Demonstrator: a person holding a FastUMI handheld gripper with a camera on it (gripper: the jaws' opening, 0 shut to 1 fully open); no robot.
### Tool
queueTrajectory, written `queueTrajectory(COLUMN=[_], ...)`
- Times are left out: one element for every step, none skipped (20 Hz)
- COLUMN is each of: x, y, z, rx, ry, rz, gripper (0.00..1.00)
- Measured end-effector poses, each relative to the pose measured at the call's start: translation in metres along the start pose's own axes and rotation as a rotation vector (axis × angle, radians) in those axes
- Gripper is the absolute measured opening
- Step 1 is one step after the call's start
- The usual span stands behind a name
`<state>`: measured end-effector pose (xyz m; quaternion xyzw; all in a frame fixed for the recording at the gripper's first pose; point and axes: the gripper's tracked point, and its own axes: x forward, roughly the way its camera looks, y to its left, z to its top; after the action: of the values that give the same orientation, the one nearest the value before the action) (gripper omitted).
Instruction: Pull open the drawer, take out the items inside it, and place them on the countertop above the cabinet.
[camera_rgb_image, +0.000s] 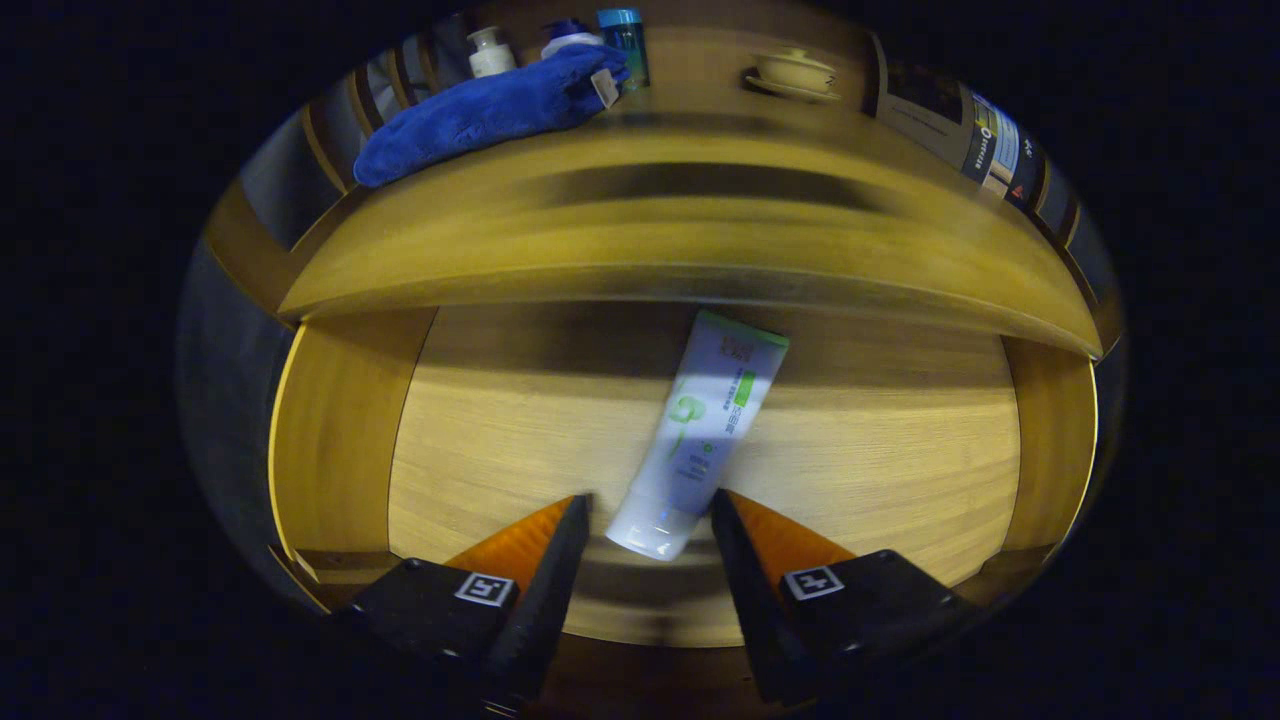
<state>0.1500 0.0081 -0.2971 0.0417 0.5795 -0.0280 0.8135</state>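
The wooden drawer (340, 430) stands pulled out below me, its floor lit. A white tube with green print (700, 430) lies on the drawer floor, its cap end pointing toward me and sitting between my fingertips. My gripper (650, 505) is open, the fingers on either side of the cap end with a gap on the left side. Whether the right finger touches the tube I cannot tell. Above the drawer runs the cabinet's countertop (700, 90), blurred by motion.
On the countertop lie a blue cloth (490, 110), a small white bottle (490, 52), a blue-capped bottle (625, 40) and a pale cup on a saucer (795, 72). The drawer's side walls (1050, 450) close in left and right.
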Motion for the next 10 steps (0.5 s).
queueTrajectory(x=[-0.005,-0.008,-0.010,-0.012,-0.016,-0.022,-0.030,-0.041,-0.052,-0.065], y=[-0.002,-0.004,-0.008,-0.013,-0.016,-0.018,-0.019,-0.017,-0.014,-0.012], z=[0.007,0.010,0.013,0.018,0.025,0.033,0.040,0.048,0.056,0.061], rx=[0.001,0.020,0.047,0.060,0.055,0.049,0.047,0.046,0.044,0.038], ry=[-0.015,-0.017,-0.016,-0.028,-0.042,-0.060,-0.076,-0.086,-0.099,-0.107], rz=[0.007,0.018,0.022,0.017,0.025,0.031,0.042,0.068,0.097,0.119], gripper=[0.70,0.66,0.61,0.56,0.51,0.46,0.46,0.46,0.46,0.46])
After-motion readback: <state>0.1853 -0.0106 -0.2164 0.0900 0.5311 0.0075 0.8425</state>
